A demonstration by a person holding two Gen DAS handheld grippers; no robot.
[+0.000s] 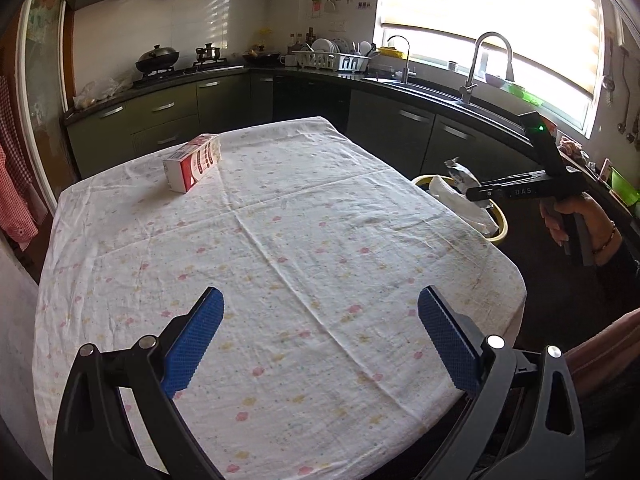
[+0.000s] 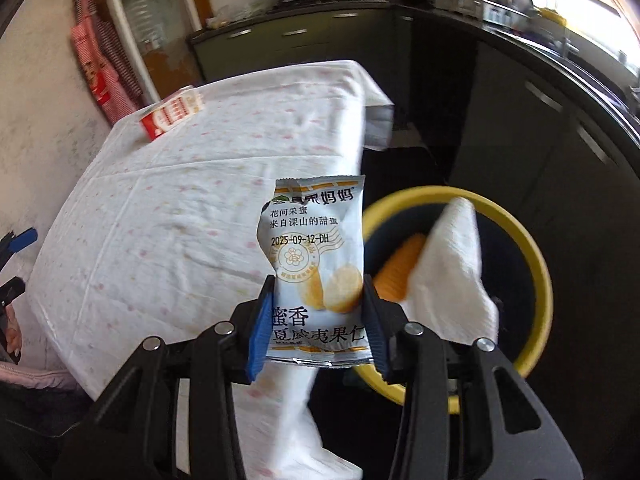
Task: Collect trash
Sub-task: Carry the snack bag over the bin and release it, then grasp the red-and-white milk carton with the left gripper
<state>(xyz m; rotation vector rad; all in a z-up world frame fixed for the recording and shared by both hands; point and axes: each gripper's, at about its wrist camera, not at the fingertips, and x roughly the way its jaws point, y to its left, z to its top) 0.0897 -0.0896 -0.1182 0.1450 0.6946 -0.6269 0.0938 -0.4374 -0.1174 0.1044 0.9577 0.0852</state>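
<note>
One snack wrapper (image 2: 316, 264) pinched in right gripper (image 2: 318, 312) beside yellow bin (image 2: 536, 264) | left gripper (image 1: 320, 340) spread wide, empty, over table (image 1: 280, 240) | carton (image 1: 192, 162) remains | risk: early release misses the bin

Bare cloth fills the table (image 1: 280, 260) from lower frame to centre; only the carton (image 1: 192, 164) stands upper left. The bin (image 2: 536, 264) mouth holds tissue (image 2: 452, 272).

Tablecloth (image 1: 280, 240): matt, creased cloth.
Wrapper (image 2: 316, 264): glossy, crinkled plastic film.
Carton (image 1: 192, 162): smooth printed cardboard.
Pads (image 1: 196, 344): textured blue rubber.
</note>
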